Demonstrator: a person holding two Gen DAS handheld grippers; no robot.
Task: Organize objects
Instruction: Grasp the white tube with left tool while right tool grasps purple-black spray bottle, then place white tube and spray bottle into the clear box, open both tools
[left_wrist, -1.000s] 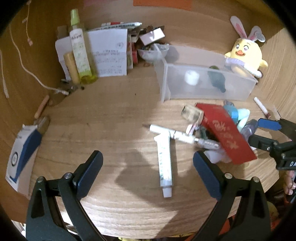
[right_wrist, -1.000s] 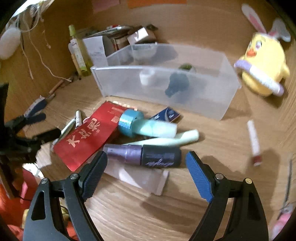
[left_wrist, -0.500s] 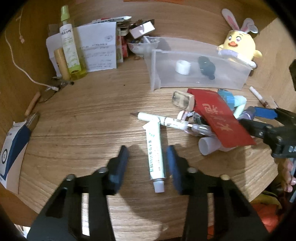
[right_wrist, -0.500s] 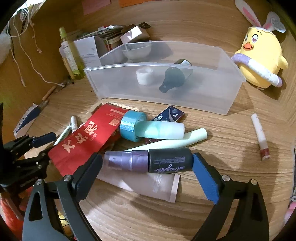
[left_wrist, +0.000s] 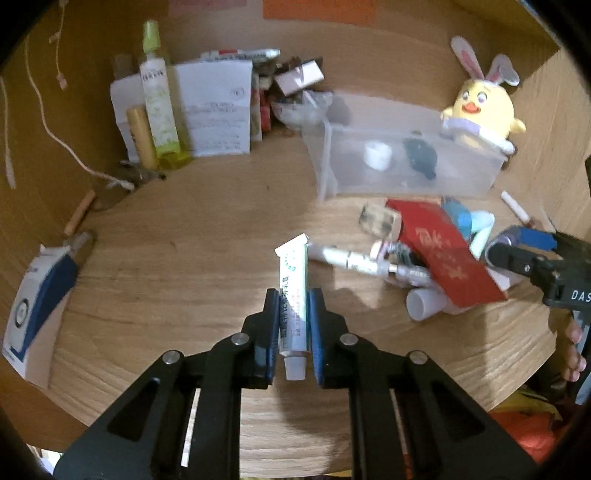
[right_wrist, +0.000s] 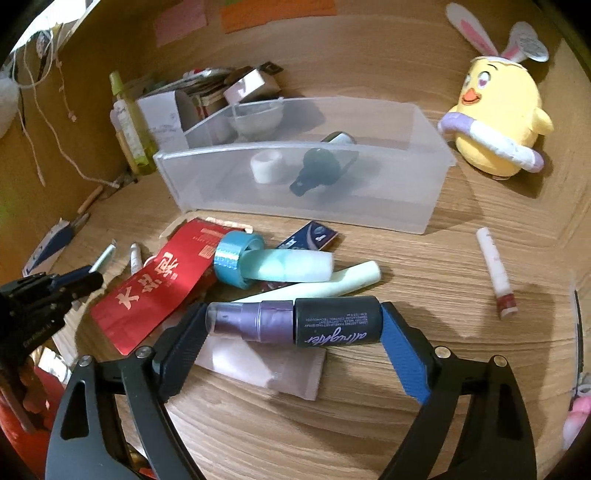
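My left gripper (left_wrist: 292, 306) is shut on a white ointment tube (left_wrist: 293, 295), cap end toward the camera, lifted a little off the wooden table. My right gripper (right_wrist: 293, 321) is shut end to end on a purple and black spray bottle (right_wrist: 295, 325). A clear plastic bin (right_wrist: 303, 184) stands beyond, holding a white cap (right_wrist: 266, 167) and a dark bottle (right_wrist: 321, 166). A pile lies before the bin: a red envelope (right_wrist: 159, 284), a blue tape roll (right_wrist: 236, 264), a mint tube (right_wrist: 295, 264) and a pale green tube (right_wrist: 332, 286).
A yellow chick plush (right_wrist: 496, 122) sits right of the bin. A white lip tube (right_wrist: 495, 271) lies at right. Boxes, papers and a green bottle (left_wrist: 157, 96) stand at the back left. A blue and white box (left_wrist: 37, 302) lies at left. A white pen (left_wrist: 354, 258) lies by the pile.
My left gripper has closed on the ointment tube and raised it. My right gripper has closed onto the ends of the spray bottle.
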